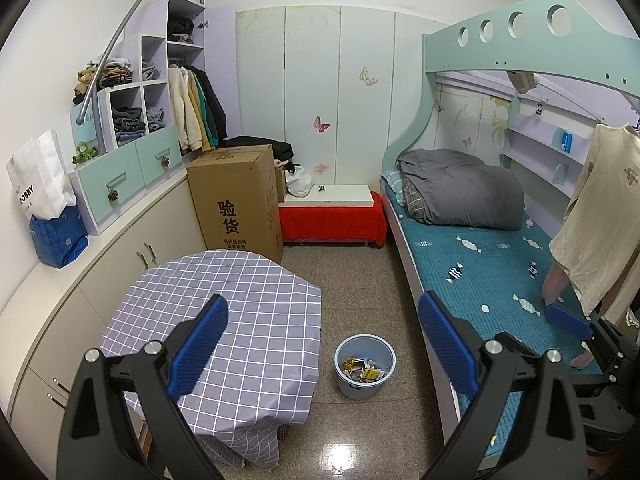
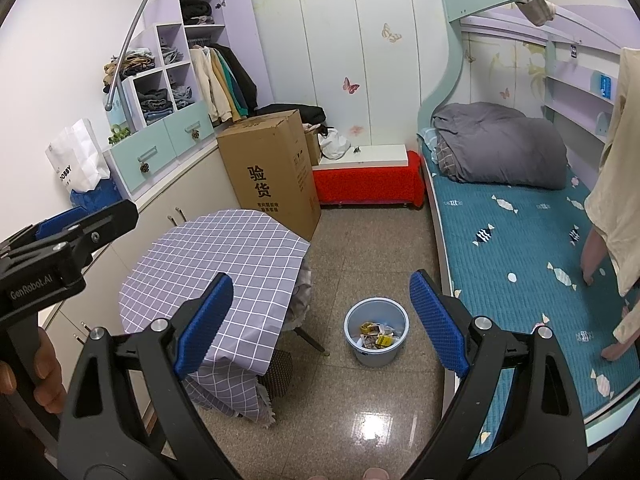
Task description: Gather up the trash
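A pale blue bin stands on the floor between the table and the bed, holding several crumpled wrappers. My left gripper hovers above and in front of it, open and empty. In the right wrist view the same bin and its wrappers sit just below my right gripper, which is also open with nothing between its fingers. At the right edge of the left wrist view, a blue pad of the right gripper shows over the bed.
A round table with a grey checked cloth stands left of the bin. The bunk bed with a teal mattress runs along the right. Behind are a tall cardboard box and a red-covered bench. A cream garment hangs at right.
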### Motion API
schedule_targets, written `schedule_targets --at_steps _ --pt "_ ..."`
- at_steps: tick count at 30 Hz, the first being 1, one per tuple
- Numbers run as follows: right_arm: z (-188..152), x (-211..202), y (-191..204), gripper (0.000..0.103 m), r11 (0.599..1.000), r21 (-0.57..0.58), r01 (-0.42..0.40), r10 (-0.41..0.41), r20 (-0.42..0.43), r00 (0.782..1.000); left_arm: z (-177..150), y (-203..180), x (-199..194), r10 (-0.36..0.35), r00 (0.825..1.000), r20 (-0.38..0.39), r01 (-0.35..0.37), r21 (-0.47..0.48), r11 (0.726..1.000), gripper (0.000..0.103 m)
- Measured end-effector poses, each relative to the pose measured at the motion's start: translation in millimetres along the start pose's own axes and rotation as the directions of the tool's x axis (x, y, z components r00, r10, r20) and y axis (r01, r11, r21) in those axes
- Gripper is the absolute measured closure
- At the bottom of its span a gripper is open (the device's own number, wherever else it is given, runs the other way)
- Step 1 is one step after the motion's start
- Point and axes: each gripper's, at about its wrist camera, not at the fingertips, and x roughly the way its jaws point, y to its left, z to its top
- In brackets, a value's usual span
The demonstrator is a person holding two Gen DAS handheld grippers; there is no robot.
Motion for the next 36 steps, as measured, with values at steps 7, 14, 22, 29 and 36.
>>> schedule_targets --at_steps 7,14,22,29,36 --pt "-1.8 1.6 -1.9 0.015 1.000 0.001 0.000 0.000 -0.001 1.000 0.6 0.3 -0.1 0.000 1.000 0.000 0.000 0.000 1.000 0.009" --pt "-0.4 1.7 -3.0 0.015 1.000 0.000 -0.001 0.001 -0.003 1.000 0.4 1.1 0.6 -0.002 1.000 -0.001 0.002 0.000 1.000 0.009" --pt "-3.3 3.3 -1.8 0.015 1.000 0.001 -0.001 0.001 -0.005 1.000 1.2 1.4 0.5 -0.002 1.000 -0.002 0.002 -0.001 1.000 0.009" --pt "-7.0 3.6 -1.7 0.015 1.000 0.003 -0.001 0.001 -0.008 1.000 0.9 0.8 0.5 0.000 1.000 -0.004 0.000 -0.003 1.000 0.009" --pt "-9.1 4.3 -0.8 0.015 1.000 0.003 -0.001 0.001 -0.010 1.000 -4.9 3.0 3.4 0.005 1.000 -0.013 -0.005 -0.013 1.000 0.009"
